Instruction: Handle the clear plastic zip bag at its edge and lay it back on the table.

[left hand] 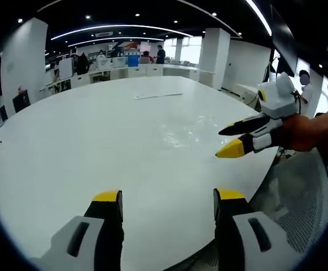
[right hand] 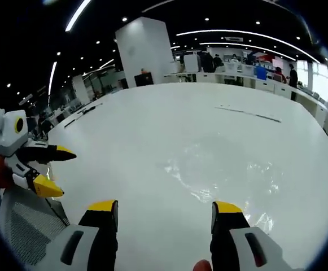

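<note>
Bag [right hand: 220,164], clear and crinkled, lies flat on the white table [right hand: 152,130], ahead of the right gripper [right hand: 164,212], whose yellow-tipped black jaws stand spread and apart from it. In the right gripper view its wrinkled film glints plainly; in the left gripper view the bag [left hand: 183,132] is only a faint sheen on the table [left hand: 96,141], beyond the right gripper [left hand: 231,138], which comes in from the side held by a hand [left hand: 302,132]. The left gripper [left hand: 166,203] hangs over the near table edge with jaws spread, holding nothing; seen from the right gripper view, the left gripper [right hand: 53,169] also stands parted. A thin strip [right hand: 248,114] lies farther across the smooth, rounded tabletop. A mesh chair back [left hand: 299,186] sits by the edge. Around are white pillars [right hand: 144,51], curved ceiling light strips, desks and distant people.
</note>
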